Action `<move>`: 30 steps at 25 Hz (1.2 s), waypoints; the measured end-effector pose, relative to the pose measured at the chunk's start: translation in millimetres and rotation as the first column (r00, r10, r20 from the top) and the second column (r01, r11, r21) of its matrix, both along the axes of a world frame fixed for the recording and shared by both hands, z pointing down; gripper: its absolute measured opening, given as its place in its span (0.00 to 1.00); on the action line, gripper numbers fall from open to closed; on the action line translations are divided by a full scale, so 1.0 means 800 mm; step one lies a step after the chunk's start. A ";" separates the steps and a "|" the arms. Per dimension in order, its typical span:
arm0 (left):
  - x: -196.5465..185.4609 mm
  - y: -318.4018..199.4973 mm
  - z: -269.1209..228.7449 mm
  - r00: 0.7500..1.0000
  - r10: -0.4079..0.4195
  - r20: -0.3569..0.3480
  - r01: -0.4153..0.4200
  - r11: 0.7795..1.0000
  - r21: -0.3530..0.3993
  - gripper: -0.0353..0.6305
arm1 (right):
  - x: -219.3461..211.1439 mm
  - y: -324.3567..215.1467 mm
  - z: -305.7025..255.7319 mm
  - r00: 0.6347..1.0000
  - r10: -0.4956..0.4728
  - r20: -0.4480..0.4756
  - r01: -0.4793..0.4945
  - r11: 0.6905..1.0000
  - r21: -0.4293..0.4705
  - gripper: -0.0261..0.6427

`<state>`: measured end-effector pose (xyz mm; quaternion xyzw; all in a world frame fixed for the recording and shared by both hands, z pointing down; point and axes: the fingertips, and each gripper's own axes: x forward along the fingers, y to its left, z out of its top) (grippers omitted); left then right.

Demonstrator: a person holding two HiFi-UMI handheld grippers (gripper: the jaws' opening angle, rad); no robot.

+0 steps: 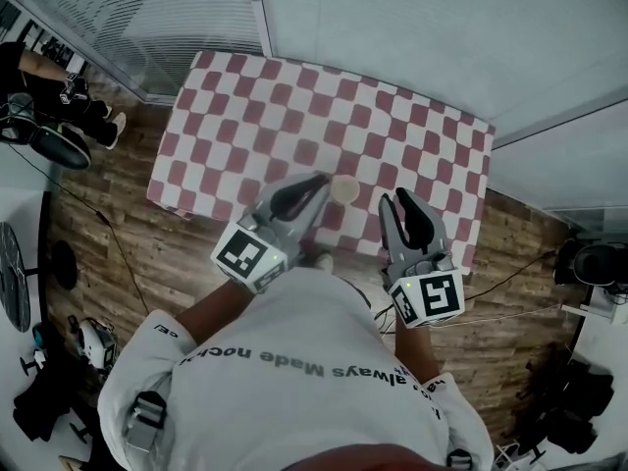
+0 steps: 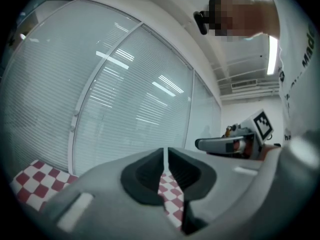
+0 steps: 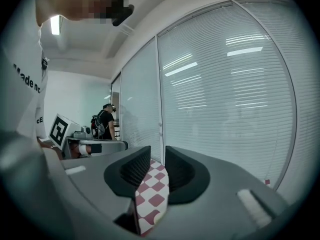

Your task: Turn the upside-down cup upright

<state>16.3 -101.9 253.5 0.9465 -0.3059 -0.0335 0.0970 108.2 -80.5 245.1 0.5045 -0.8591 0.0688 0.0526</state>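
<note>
Left gripper (image 1: 319, 181) is closed and empty: in the left gripper view its jaws (image 2: 164, 152) meet with only a hairline slit, and just checkered cloth shows below. Right gripper (image 1: 397, 202) is also closed on nothing; in the right gripper view its pads (image 3: 136, 168) stand parallel with a narrow gap, again only cloth behind.

Both grippers are held side by side in front of the person's chest, pointing roughly level at the blinds (image 3: 235, 84). Each is seen from the other's camera: the right one (image 2: 227, 144) off to the left gripper's right, the left one (image 3: 95, 146) off to the right gripper's left.

The cup (image 1: 344, 189) sits on the table (image 1: 422, 135), between the two sets of tips in the head view, just beside the left gripper's tip and below it. It's a pale round top from above, probably mouth-up, but too small to be sure.

A person (image 3: 104, 120) stands far beyond the right gripper's left side.
</note>
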 end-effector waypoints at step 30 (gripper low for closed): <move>0.004 0.012 -0.012 1.000 0.010 0.005 -0.010 1.000 0.015 0.09 | -0.009 0.014 -0.017 1.000 0.022 -0.021 -0.022 1.000 0.010 0.17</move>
